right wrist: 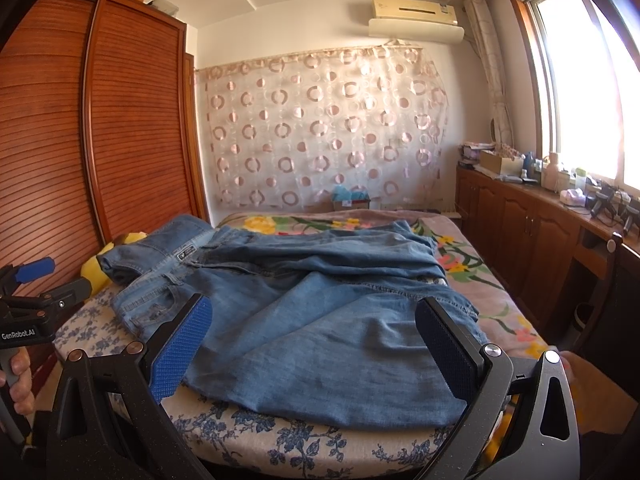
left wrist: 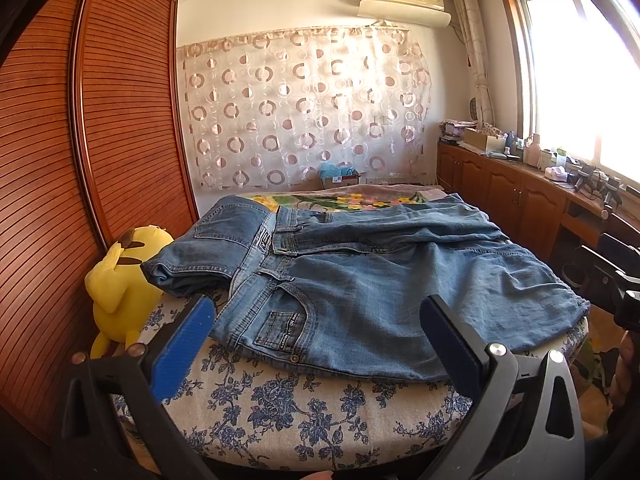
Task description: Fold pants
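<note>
Bed [left wrist: 304, 412] carries jeans [left wrist: 360, 280]; left tongs [left wrist: 316, 344], right tongs [right wrist: 316, 344] spread, empty.

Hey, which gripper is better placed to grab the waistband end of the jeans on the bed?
Left, probably. The left gripper, open, faces the jeans' waistband and pocket; the right gripper, open too, faces the leg end.

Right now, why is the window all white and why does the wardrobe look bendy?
In the left wrist view, sunlight overexposes the window to blank white; the right wrist view shows the same glare. In both, the fisheye lens bows the wardrobe edges, while the jeans stay sharp.
</note>
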The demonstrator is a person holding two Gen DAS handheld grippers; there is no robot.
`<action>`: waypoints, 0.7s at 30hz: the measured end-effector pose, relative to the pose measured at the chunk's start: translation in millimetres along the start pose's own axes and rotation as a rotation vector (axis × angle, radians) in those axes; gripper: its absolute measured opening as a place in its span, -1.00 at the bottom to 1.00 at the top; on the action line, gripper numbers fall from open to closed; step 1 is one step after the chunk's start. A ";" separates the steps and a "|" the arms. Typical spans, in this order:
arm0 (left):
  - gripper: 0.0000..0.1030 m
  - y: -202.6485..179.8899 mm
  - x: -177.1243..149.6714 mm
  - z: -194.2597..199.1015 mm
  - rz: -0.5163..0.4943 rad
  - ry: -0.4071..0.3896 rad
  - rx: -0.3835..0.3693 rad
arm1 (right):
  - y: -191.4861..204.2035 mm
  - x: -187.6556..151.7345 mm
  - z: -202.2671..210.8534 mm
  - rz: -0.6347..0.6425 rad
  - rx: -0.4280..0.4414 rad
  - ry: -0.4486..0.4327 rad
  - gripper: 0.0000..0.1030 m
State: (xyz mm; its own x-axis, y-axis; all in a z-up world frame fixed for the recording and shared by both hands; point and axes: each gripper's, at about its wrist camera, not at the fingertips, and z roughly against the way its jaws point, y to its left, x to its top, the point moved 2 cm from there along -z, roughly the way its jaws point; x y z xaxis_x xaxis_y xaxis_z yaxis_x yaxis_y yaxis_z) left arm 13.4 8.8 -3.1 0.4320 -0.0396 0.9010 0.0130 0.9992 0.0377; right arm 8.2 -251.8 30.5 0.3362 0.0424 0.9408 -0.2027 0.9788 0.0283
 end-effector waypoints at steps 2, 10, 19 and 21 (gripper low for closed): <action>1.00 -0.1 0.2 0.2 0.000 -0.001 0.000 | -0.3 0.2 -0.2 -0.001 -0.001 0.000 1.00; 1.00 -1.0 3.7 1.4 0.000 -0.002 0.006 | 0.0 0.3 -0.3 -0.001 0.000 0.000 1.00; 1.00 -0.9 3.4 1.3 -0.002 -0.003 0.006 | 0.2 1.3 0.2 0.001 0.000 0.000 1.00; 1.00 -0.8 3.5 1.3 -0.001 -0.003 0.007 | 0.1 1.7 0.3 0.001 0.000 0.000 1.00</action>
State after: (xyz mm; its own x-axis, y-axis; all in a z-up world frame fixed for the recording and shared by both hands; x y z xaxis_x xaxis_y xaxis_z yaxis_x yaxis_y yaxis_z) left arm 13.8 7.8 0.6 0.4294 -0.0407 0.9022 0.0073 0.9991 0.0416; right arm 8.6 -251.7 32.2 0.3357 0.0435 0.9410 -0.2029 0.9788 0.0272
